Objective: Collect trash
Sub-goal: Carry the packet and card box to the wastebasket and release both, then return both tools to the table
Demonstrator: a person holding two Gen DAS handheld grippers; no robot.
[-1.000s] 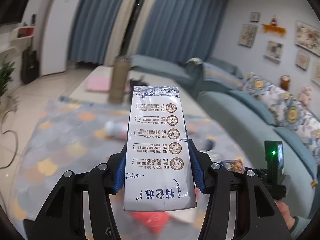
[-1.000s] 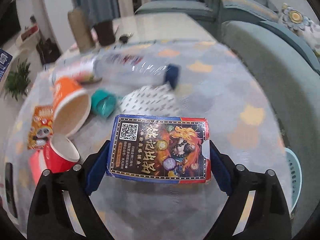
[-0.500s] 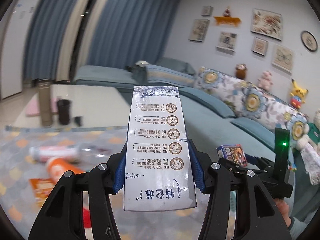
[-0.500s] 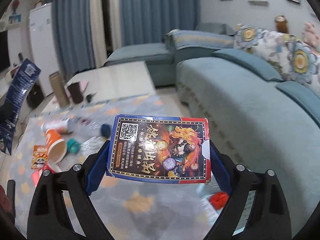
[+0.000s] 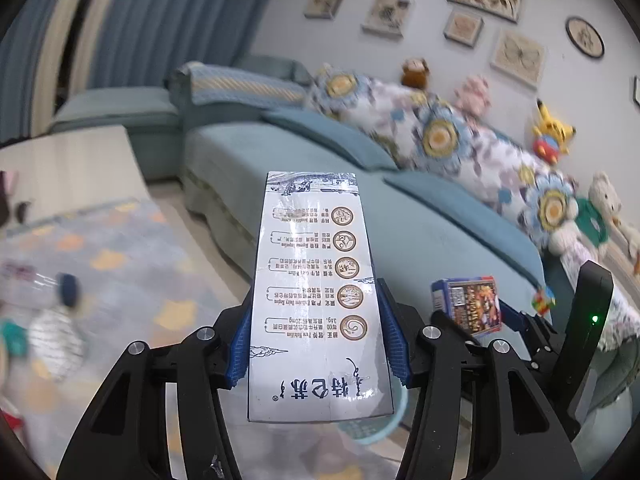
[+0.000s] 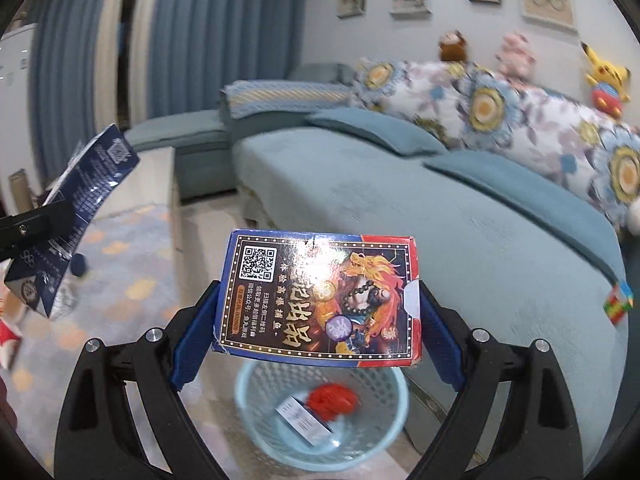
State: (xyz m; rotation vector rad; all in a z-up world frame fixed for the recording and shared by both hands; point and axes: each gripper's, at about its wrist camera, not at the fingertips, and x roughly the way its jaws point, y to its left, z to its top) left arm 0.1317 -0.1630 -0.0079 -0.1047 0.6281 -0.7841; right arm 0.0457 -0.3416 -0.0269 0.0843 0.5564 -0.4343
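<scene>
Living room, teal sofa (image 6: 460, 216) behind. Left claw (image 5: 316, 344) grips a milk carton (image 5: 316, 300); right claw (image 6: 316, 320) grips a card box (image 6: 320, 296) above the mesh bin (image 6: 384, 392), which holds two items. Bottle (image 5: 36, 284) and wrappers lie uncollected on the rug (image 5: 132, 280).

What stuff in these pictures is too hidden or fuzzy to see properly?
- Light blue basket: right wrist view, its far rim is hidden behind the card box; left wrist view shows only a sliver under the milk carton.
- Small box in the basket: print too small and blurred to read.
- Trash on the rug: left wrist view, blurred and cut off by the edge.
</scene>
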